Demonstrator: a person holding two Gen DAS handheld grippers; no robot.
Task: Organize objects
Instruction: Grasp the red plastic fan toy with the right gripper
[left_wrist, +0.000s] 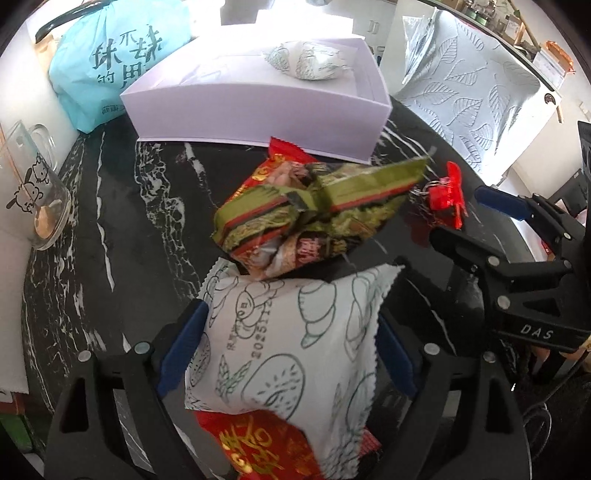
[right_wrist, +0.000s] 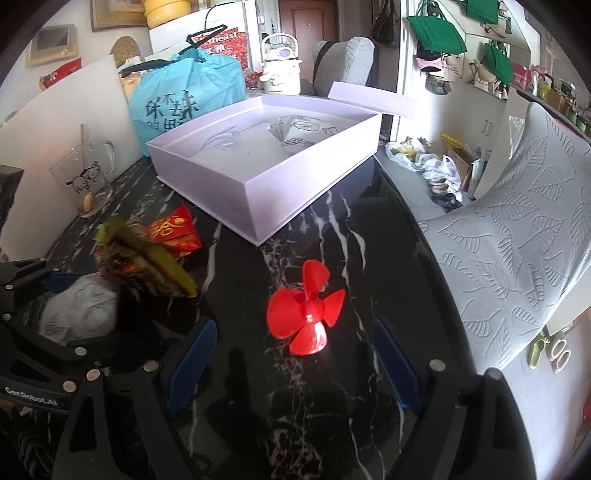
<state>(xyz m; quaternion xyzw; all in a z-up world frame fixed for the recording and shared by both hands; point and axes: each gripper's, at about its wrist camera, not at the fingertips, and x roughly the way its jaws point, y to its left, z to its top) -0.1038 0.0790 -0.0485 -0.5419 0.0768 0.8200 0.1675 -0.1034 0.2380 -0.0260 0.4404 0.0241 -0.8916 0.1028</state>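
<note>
My left gripper is shut on a white snack packet with green drawings, held above the black marble table. A green and red snack packet lies just ahead of it, also in the right wrist view. A pale lilac box stands beyond with white packets inside. My right gripper is open, its blue pads either side of a red propeller lying on the table. A red envelope lies near the box.
A glass mug stands at the table's left edge, a blue plastic bag behind the box. A chair with a leaf-patterned cover is at the right. A red packet lies under my left gripper.
</note>
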